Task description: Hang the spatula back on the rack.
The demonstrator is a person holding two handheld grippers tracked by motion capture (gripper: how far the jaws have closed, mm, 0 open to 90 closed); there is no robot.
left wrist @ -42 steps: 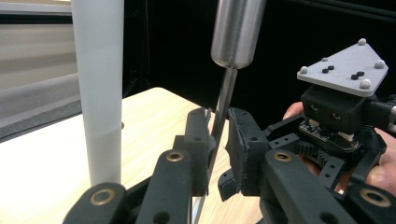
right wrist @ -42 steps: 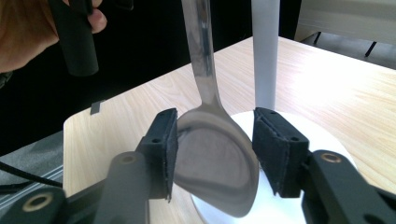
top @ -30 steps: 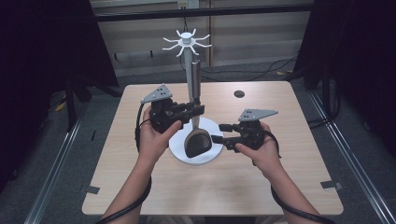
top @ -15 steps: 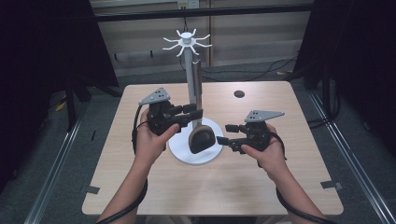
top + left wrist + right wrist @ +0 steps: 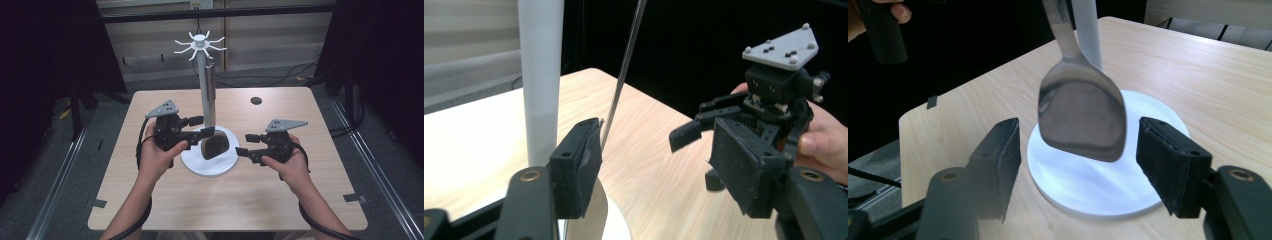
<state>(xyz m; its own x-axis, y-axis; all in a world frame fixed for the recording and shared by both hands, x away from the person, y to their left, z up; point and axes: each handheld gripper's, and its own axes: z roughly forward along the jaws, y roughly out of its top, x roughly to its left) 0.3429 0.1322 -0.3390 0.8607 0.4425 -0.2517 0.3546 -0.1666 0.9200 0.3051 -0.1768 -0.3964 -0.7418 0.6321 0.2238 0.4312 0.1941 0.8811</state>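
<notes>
A metal spatula [image 5: 214, 146] is seen hanging from the white stand [image 5: 206, 90] at frame centre, its blade just above the round base. The left gripper [image 5: 199, 127] has just been opened beside the handle, nothing clamped; the right gripper [image 5: 244, 143] is likewise held open, its jaws having just been widened, with the blade [image 5: 1082, 115] seen between but ungripped

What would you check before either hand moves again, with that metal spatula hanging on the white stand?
1. Spatula hangs from the stand: ok; hook itself cannot tell.
2. Left gripper has let go: ok; its jaws have just been opening, and the handle runs close by one pad.
3. Right gripper free of the blade: ok; jaws open, apart from it.
4. Blade clear of the stand's base: cannot tell.
5. The two grippers apart from each other: ok.
</notes>
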